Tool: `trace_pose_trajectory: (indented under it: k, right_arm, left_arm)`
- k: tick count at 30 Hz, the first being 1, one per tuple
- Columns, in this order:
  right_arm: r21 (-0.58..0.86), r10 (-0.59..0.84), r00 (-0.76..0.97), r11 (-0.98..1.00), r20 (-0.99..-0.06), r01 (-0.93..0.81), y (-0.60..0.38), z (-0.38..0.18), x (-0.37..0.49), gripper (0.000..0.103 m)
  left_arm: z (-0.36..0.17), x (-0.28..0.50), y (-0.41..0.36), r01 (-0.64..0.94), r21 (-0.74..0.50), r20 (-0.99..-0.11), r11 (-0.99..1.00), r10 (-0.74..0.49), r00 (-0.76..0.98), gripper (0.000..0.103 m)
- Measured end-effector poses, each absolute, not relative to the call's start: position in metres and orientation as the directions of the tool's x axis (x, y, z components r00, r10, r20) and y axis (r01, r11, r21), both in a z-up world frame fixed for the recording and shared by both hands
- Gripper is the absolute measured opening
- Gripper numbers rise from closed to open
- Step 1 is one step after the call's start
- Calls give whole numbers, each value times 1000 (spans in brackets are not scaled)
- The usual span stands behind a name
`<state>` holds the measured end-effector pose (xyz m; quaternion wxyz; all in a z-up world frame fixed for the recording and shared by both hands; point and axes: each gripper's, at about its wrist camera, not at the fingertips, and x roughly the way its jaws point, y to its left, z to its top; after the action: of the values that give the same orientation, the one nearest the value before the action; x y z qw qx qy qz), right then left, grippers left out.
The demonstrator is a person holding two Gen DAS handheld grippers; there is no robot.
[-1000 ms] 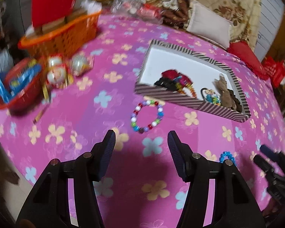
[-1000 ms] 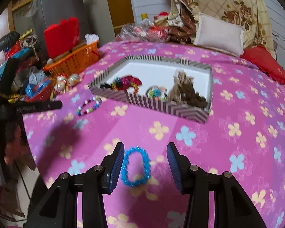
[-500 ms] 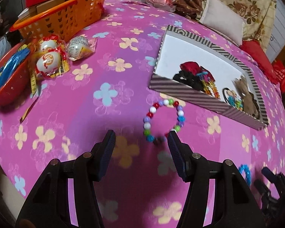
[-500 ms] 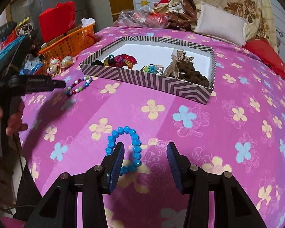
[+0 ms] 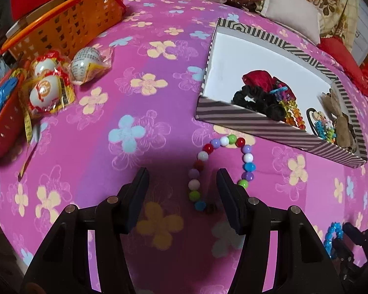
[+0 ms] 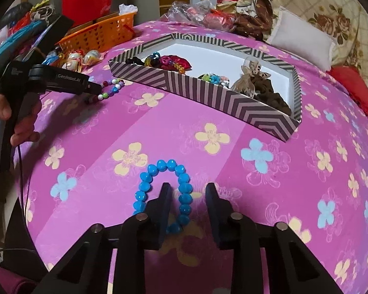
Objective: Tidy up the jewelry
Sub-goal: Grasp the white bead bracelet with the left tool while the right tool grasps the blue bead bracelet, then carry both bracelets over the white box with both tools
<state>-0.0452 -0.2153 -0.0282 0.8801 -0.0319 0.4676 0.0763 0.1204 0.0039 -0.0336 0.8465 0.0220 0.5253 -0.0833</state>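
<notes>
Pink flowered cloth (image 6: pixel 233 112) carries the striped box (image 6: pixel 223 98). The left gripper (image 5: pixel 182 183) gapes, straddling the multicoloured bracelet's (image 5: pixel 247 158) near side. The right gripper (image 6: pixel 187 193) is closing, one strand of the blue bracelet (image 6: pixel 184 178) between its jaws, not yet pinched.

- 2 bead bracelets lie on the pink cloth: 1 blue bracelet (image 6: pixel 163 191) and 1 many-colored bracelet (image 5: pixel 220 169).
- 1 striped box (image 6: pixel 223 98) sits on the cloth.
- 1 orange basket (image 5: pixel 68 22) is at the back.
- 1 red basket (image 5: pixel 2 122) is at the side.
- 3 wrapped egg toys (image 5: pixel 49 88) lie together.
- 2 grippers are here: the left gripper (image 5: pixel 182 188) and the right gripper (image 6: pixel 187 196).
- 1 white pillow (image 6: pixel 301 41) is behind the box.
</notes>
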Motion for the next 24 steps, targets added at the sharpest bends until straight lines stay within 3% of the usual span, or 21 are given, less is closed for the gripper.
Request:
trace_pose_trajectory:
  k: [2,4,5,8,14,24]
  right_arm:
    - [11,106,553,985,-827,-172,-215,-28,-45,12]
    - [7,108,555,984,-825,-180,-213,-28,-45,11]
    - [5,107,557,983,-824,-181,-213,-28,-46,11]
    - [24,121,559,984,-820,-177,-214,-28,-46,11]
    - [57,139,595,986,-792,-154,-218,-13,-51,10]
    - [83,185,657,980,-731,-183,-213,34,-55,10]
  left_arm:
    - [-34,123,0,174,-35,-892,984,-109,438,57]
    - [-36,122,-5,190,-4,-890,982,-90,448,56]
    - [-35,122,-7,202,-4,-885,979,-98,456,47]
    - [-33,120,-12,236,-19,-886,972,-126,447,8]
    - [-27,112,-8,241,-74,-880,968,-177,441,8]
    - [30,80,-14,308,-121,-821,943,-270,504,8]
